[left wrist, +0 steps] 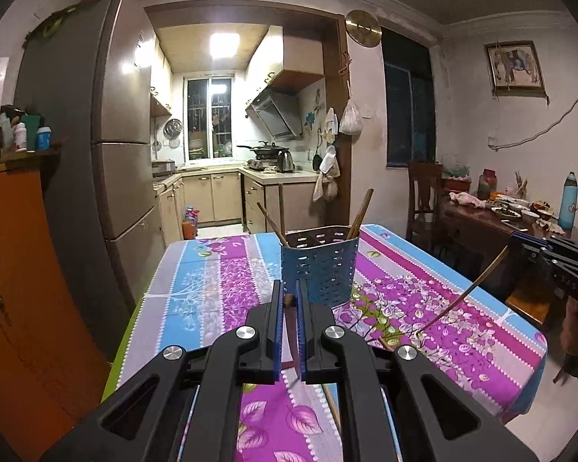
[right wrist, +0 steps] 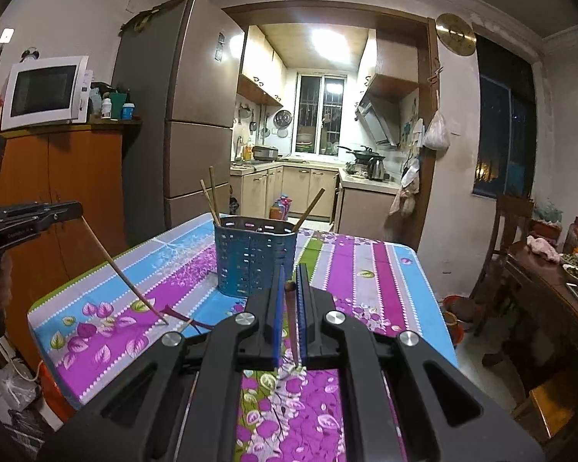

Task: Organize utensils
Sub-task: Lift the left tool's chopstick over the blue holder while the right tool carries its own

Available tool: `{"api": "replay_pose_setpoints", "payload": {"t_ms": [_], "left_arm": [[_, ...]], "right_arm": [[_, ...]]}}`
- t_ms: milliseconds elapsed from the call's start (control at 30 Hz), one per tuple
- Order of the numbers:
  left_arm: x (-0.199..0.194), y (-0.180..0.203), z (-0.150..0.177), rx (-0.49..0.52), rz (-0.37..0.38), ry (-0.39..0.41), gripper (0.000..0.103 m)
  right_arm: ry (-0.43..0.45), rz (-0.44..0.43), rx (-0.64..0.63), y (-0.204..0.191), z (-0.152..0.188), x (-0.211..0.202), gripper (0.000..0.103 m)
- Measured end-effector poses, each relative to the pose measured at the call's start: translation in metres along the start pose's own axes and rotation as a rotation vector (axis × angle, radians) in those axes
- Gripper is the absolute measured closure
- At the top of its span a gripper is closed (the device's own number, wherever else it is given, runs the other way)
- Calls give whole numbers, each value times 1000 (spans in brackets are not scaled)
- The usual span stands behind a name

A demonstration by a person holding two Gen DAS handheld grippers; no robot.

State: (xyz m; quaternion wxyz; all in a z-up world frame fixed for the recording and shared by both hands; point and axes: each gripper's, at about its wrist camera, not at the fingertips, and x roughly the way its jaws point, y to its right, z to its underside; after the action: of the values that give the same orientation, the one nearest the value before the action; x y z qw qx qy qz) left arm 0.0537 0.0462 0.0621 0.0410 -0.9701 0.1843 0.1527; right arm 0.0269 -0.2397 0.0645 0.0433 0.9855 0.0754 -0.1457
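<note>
A blue perforated utensil holder (left wrist: 319, 265) (right wrist: 253, 258) stands on the table with three wooden chopsticks (left wrist: 360, 212) (right wrist: 212, 198) in it. My left gripper (left wrist: 289, 300) is shut on a brown chopstick (left wrist: 291, 331) that hangs down between its pads, just in front of the holder. My right gripper (right wrist: 290, 288) is shut on another brown chopstick (right wrist: 293, 327) the same way. Each gripper shows in the other's view, the right one (left wrist: 551, 254) and the left one (right wrist: 38, 215), each with its chopstick (left wrist: 466, 296) (right wrist: 123, 273) slanting down to the tablecloth.
The table (left wrist: 212, 281) (right wrist: 366, 281) has a purple, blue and white floral cloth. A fridge (left wrist: 96, 134) and an orange cabinet (right wrist: 77, 177) stand to the left. A dining table with dishes (left wrist: 512, 211) and chairs stands to the right. The kitchen lies behind.
</note>
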Motion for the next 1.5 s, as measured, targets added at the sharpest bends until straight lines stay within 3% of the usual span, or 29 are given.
{"api": "replay_pose_setpoints", "payload": {"t_ms": [400,933,1133,1500], "left_arm": [[39,-13,-32,-10,49,-49,95],[54,6,-62,49,38,-43,95],[66,17,-67,54,-35,-61,95],[68,45,-69,157,-248,-16,95]], "right_arm": [[-27,-52,38,11,-35,27,98],[-15,-84,46,10,-60,36,98],[-23,-100,41,5,-67,41,98],[-33,-121,47,-2,-83,52,98]]}}
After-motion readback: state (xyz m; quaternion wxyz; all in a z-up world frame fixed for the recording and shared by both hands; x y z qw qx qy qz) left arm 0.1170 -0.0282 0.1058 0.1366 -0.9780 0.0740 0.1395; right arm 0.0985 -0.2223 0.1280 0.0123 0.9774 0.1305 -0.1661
